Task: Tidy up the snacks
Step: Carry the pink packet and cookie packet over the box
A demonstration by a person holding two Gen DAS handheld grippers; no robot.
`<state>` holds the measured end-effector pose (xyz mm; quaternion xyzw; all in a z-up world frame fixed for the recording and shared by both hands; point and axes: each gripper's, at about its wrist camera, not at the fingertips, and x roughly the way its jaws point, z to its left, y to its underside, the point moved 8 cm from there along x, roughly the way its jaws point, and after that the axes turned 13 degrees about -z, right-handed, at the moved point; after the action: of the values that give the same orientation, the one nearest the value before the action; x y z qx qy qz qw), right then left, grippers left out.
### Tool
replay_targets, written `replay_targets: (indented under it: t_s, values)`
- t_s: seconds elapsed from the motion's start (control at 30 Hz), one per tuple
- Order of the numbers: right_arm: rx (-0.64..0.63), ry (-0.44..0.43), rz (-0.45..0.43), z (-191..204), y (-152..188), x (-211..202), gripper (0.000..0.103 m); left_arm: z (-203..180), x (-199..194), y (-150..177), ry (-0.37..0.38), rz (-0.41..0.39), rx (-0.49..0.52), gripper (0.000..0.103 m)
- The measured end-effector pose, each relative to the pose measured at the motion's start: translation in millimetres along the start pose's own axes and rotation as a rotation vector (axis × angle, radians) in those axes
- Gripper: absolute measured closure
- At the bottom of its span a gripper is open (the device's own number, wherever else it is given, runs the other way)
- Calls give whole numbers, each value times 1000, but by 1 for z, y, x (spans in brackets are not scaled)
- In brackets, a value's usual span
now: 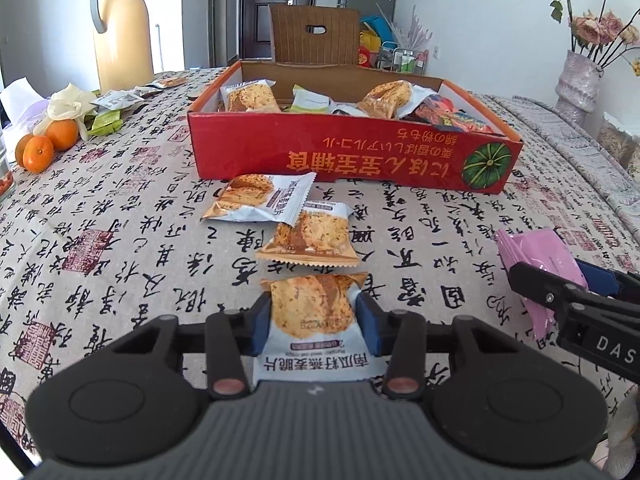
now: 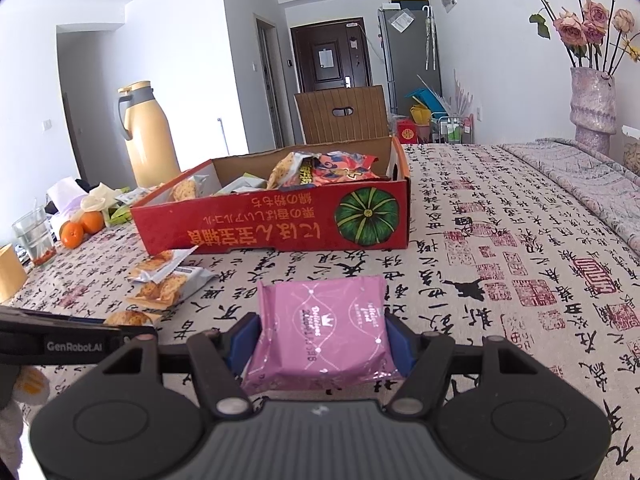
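Fingers (image 1: 262,322) of left gripper (image 1: 314,322) are clenched on an oat-crisp packet (image 1: 312,312), low over bench (image 1: 120,248). Pink packet (image 2: 324,336) is clamped by right gripper (image 2: 320,344), nr red box (image 2: 272,220) w/ snacks inside. Two more crisp packets (image 1: 308,234) are seen betw. held packet & box.

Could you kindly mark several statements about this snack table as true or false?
1. The left claw grips an orange-and-white cracker packet. True.
2. The right claw is empty. False: it holds a pink foil snack packet.
3. The red cardboard box already contains snacks. True.
4. Two more cracker packets lie inside a glass. False: they lie on the calligraphy-print tablecloth, before the box.
5. The yellow thermos jug stands upright. True.
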<state>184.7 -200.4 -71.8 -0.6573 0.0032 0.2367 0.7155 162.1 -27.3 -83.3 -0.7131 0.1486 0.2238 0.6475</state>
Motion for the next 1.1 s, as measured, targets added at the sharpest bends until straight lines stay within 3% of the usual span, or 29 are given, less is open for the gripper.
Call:
replay_targets:
  t_s: [0.23, 1.1]
  values:
    - [-11, 0, -21, 5, -10, -3, 37, -8, -12, -10, 64, -51, 12, 58]
    - [-44, 21, -130, 15, -86, 45, 37, -9, 8, -99, 97, -230, 36, 58]
